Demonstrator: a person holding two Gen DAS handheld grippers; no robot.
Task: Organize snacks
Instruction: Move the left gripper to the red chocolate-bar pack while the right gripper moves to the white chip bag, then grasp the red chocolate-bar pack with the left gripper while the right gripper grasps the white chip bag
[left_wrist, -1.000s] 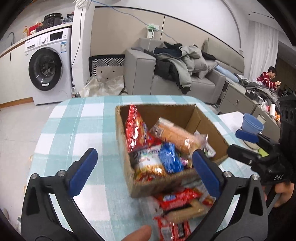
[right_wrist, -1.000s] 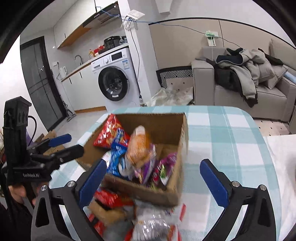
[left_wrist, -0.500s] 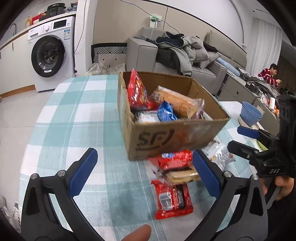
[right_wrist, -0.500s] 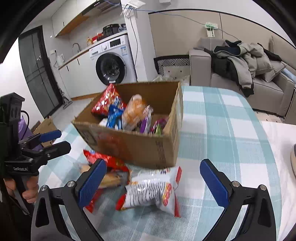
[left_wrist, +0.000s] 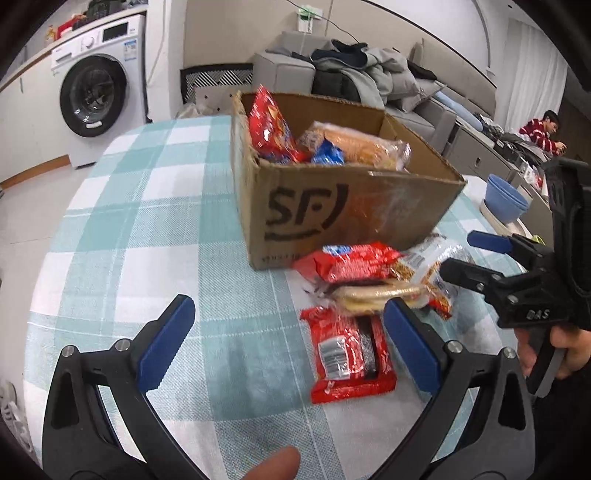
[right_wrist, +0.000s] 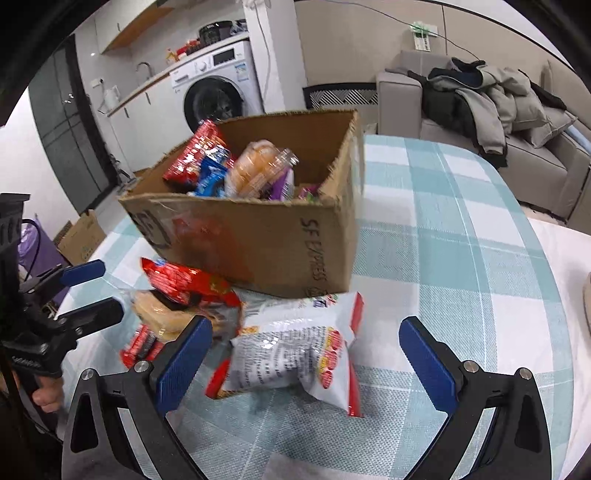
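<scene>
A cardboard box (left_wrist: 325, 210) (right_wrist: 258, 243) marked SF holds several snack packs, among them a red bag (left_wrist: 267, 125) and a bread loaf (left_wrist: 364, 146). In front of it lie loose snacks: a red pack (left_wrist: 351, 262), a pale sandwich biscuit (left_wrist: 376, 295), a red wrapper (left_wrist: 349, 356) and a white-and-red bag (right_wrist: 295, 350). My left gripper (left_wrist: 286, 339) is open, low over the table, with the red wrapper between its fingers' line. My right gripper (right_wrist: 303, 350) is open around the white-and-red bag, not touching it. Each gripper shows in the other's view (left_wrist: 476, 256) (right_wrist: 88, 290).
The table wears a teal checked cloth (left_wrist: 147, 229). A blue bowl (left_wrist: 504, 197) sits at the right. Behind are a washing machine (left_wrist: 96, 92), a grey sofa (right_wrist: 480, 110) piled with coats, and a seated person (left_wrist: 543, 131) far right. A small carton (right_wrist: 81, 236) is on the floor.
Both grippers have come down and closer to the loose snacks in front of the box; the box now looks higher in both views. Both stay open.
</scene>
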